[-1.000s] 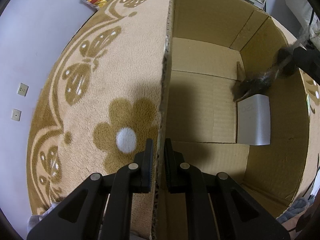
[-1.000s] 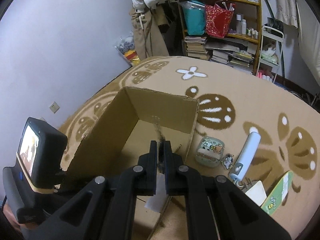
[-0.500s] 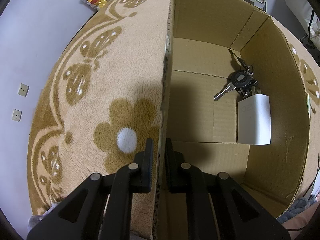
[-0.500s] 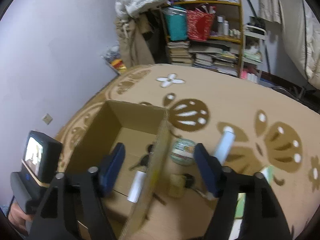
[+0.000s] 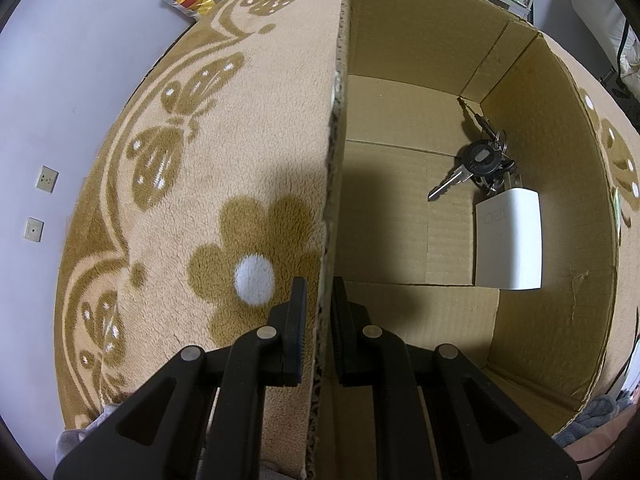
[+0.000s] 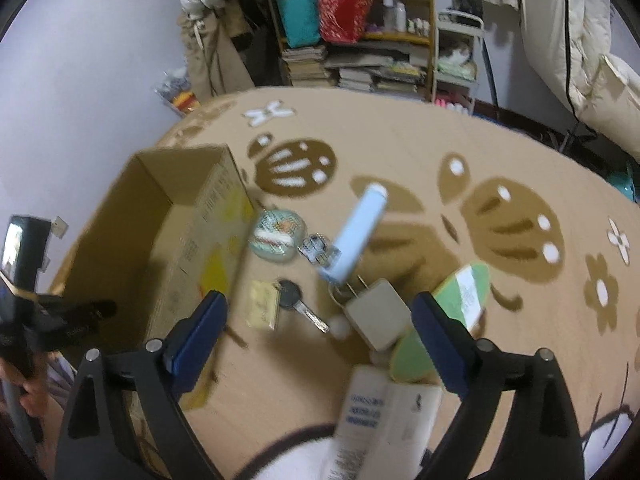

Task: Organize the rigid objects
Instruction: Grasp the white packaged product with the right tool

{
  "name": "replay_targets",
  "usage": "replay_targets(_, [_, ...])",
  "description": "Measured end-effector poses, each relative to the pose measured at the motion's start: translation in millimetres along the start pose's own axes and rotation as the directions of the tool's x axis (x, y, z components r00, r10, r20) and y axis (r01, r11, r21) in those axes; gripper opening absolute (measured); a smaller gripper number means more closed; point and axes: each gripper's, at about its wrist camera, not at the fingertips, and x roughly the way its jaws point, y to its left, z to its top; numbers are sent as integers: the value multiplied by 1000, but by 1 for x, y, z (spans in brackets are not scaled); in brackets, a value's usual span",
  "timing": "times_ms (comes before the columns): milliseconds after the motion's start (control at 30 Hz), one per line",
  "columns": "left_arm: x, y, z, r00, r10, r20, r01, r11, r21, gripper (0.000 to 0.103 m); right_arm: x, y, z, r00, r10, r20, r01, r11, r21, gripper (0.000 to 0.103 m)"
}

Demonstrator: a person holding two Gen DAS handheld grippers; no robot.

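My left gripper [image 5: 318, 320] is shut on the near wall of the cardboard box [image 5: 340, 80], one finger on each side. Inside the box lie a bunch of keys [image 5: 478, 164] and a white rectangular block [image 5: 508, 236]. My right gripper [image 6: 316, 328] stands open above the carpet to the right of the box [image 6: 192, 216]. Below it lie a black-headed key [image 6: 298, 300], a small yellow card [image 6: 264, 306], a beige plug adapter [image 6: 380, 314], a pale blue tube [image 6: 358, 232], a round patterned tin [image 6: 278, 234] and a white bottle [image 6: 362, 408].
A green oval item [image 6: 464, 288] lies right of the adapter. The floral carpet [image 6: 440, 140] spreads around. A shelf [image 6: 360, 32] with books and bags stands at the back. A hand [image 6: 24, 380] holds the left gripper at the left edge.
The right gripper opened and the keys dropped into the box. It then lifted out and swung right over the loose items on the carpet. The left gripper stayed put.
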Motion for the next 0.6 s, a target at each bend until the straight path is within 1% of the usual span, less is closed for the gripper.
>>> replay_targets(133, [0,0,0,1000,-2,-1,2,1000,-4,11,6,-13,-14,999,-19,-36,20,1000,24,98])
replay_targets(267, [0,2,-1,1000,-5,0,5,1000,-5,11,9,-25,-26,998,-20,-60,23,998,54,98])
replay_targets(500, [0,1,-1,1000,-1,-1,1,1000,-2,11,19,-49,-46,992,-16,-127,37,986,163,98])
replay_targets(600, [0,1,-1,1000,0,-1,0,1000,-1,11,26,-60,-54,984,-37,-172,73,976,206,98])
